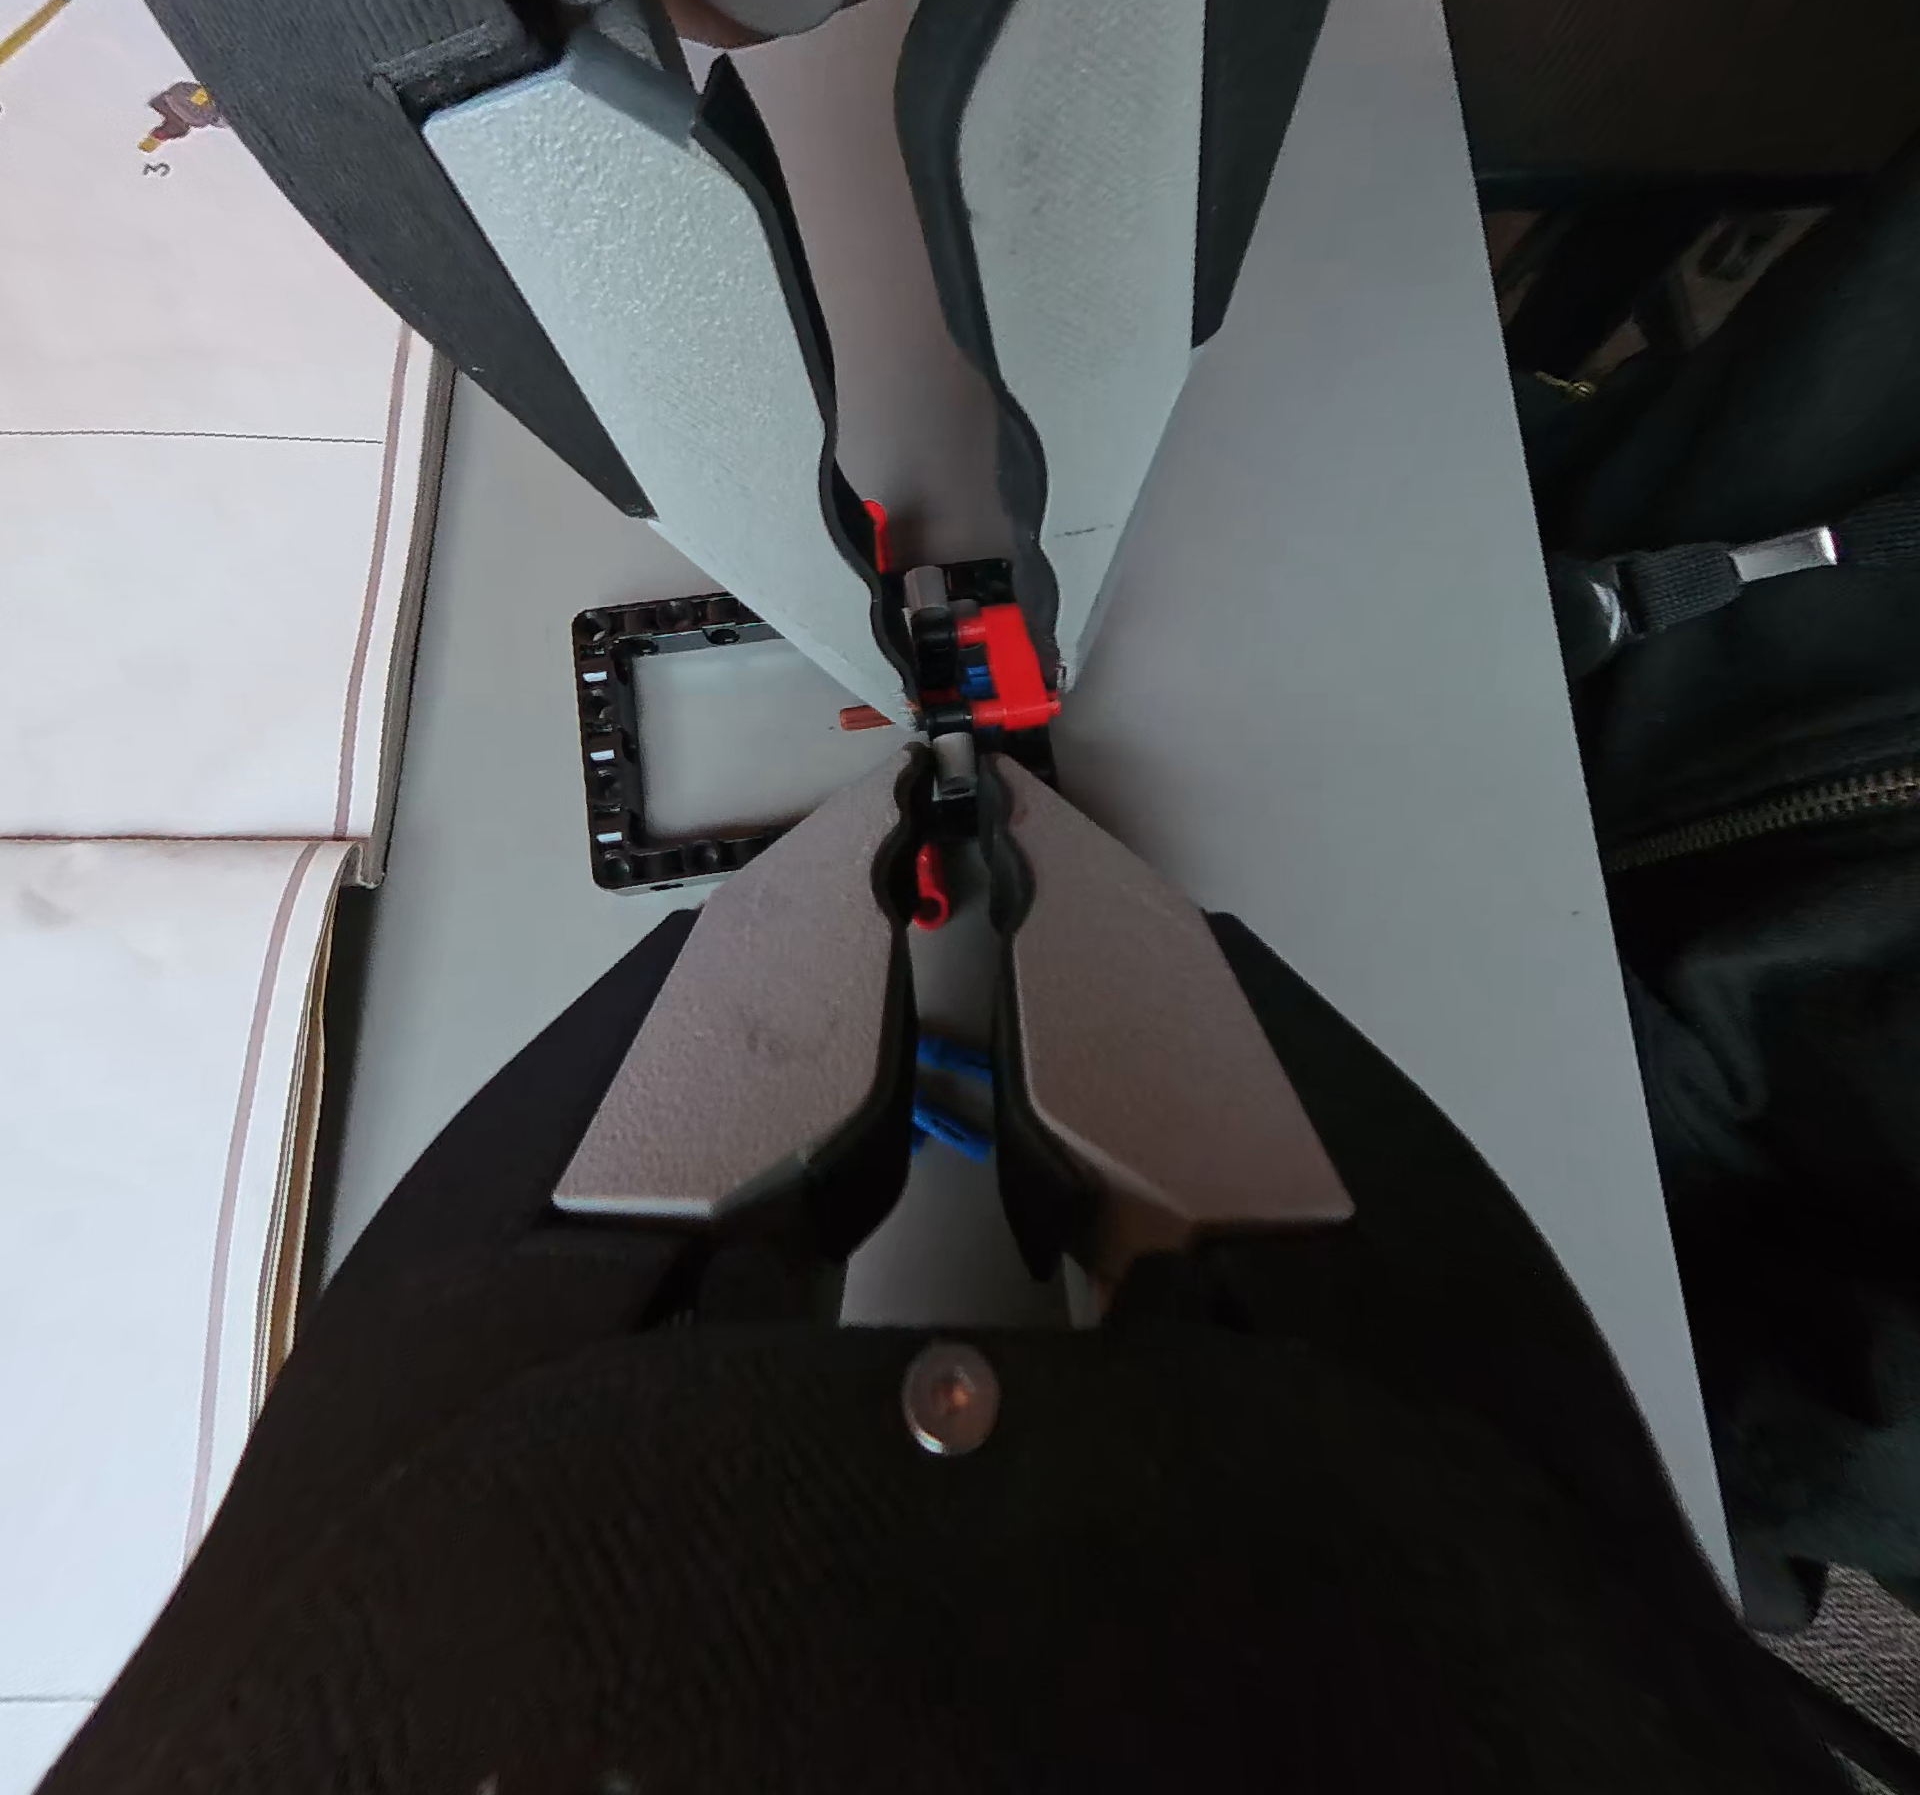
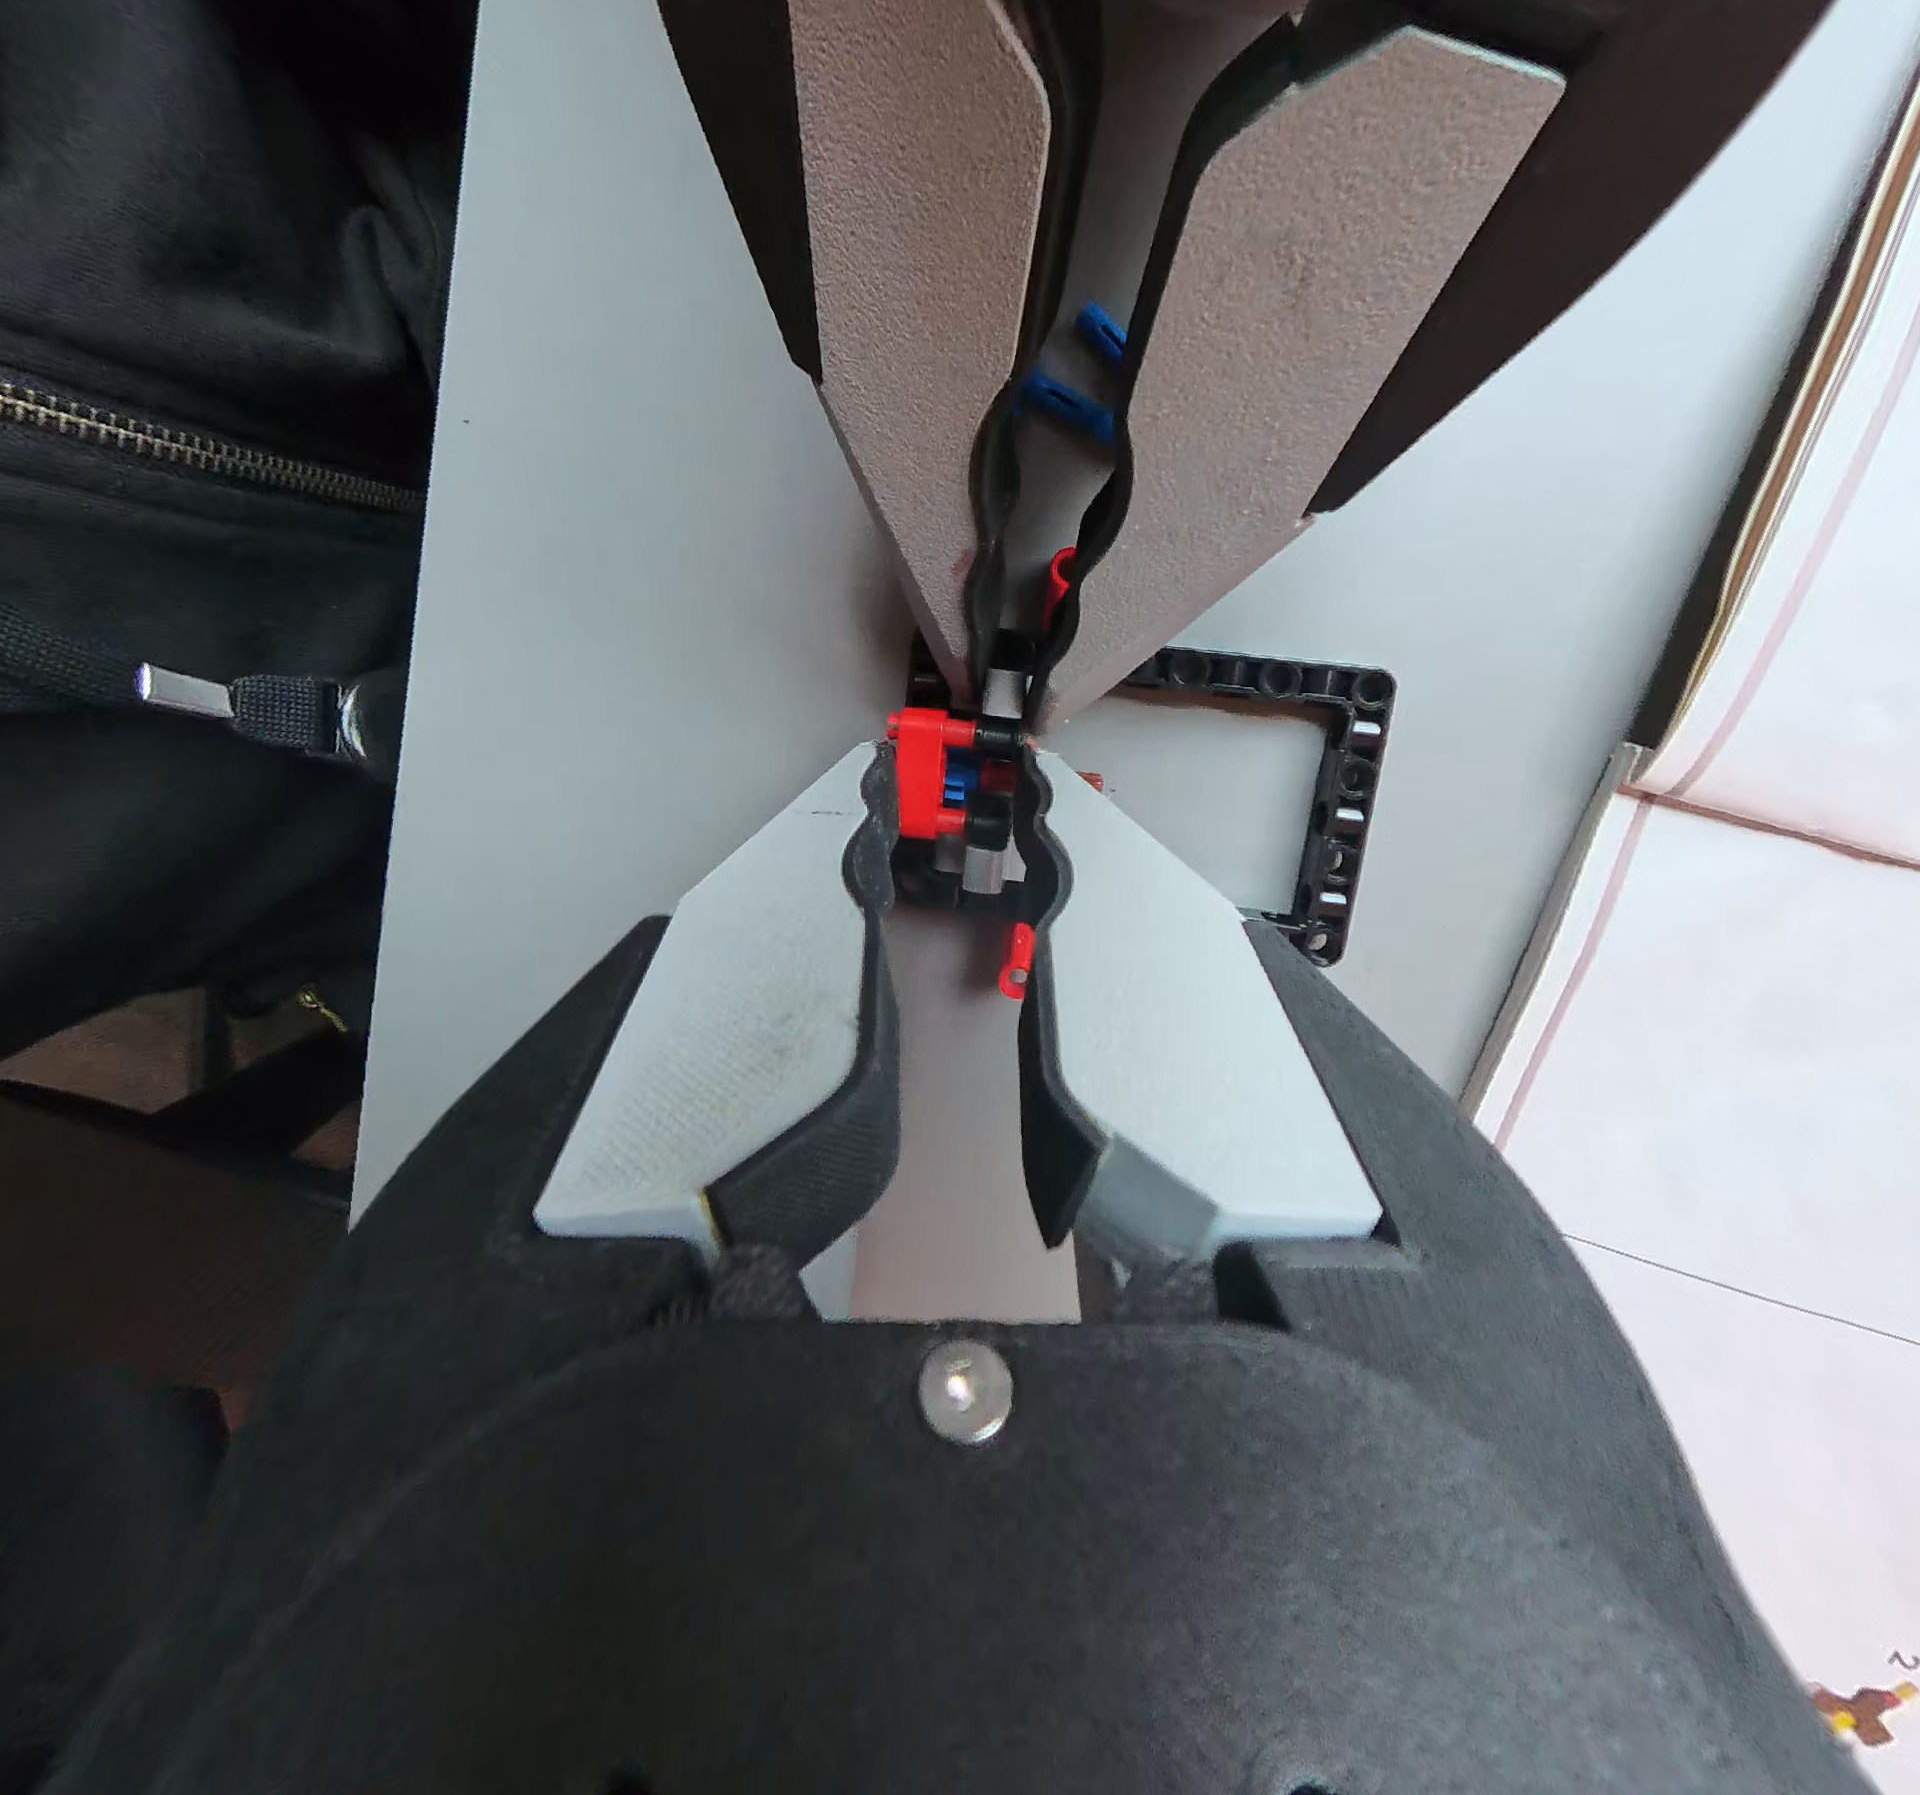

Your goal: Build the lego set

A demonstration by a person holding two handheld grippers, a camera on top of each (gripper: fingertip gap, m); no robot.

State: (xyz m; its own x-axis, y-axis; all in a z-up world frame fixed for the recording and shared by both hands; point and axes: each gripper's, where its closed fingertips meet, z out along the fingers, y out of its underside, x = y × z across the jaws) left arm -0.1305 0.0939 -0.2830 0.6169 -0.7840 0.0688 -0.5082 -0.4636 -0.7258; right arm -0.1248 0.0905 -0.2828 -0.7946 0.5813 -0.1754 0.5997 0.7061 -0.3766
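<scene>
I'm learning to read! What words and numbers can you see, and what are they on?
Instruction booklet, left wrist view: one small printed mark beside a parts drawing; I don't copy out writing.
Same booklet, right wrist view: one tiny mark at the bottom corner, too small to read.
Lego assembly, black frame, left hand-held gripper, right hand-held gripper: no writing visible.
</scene>
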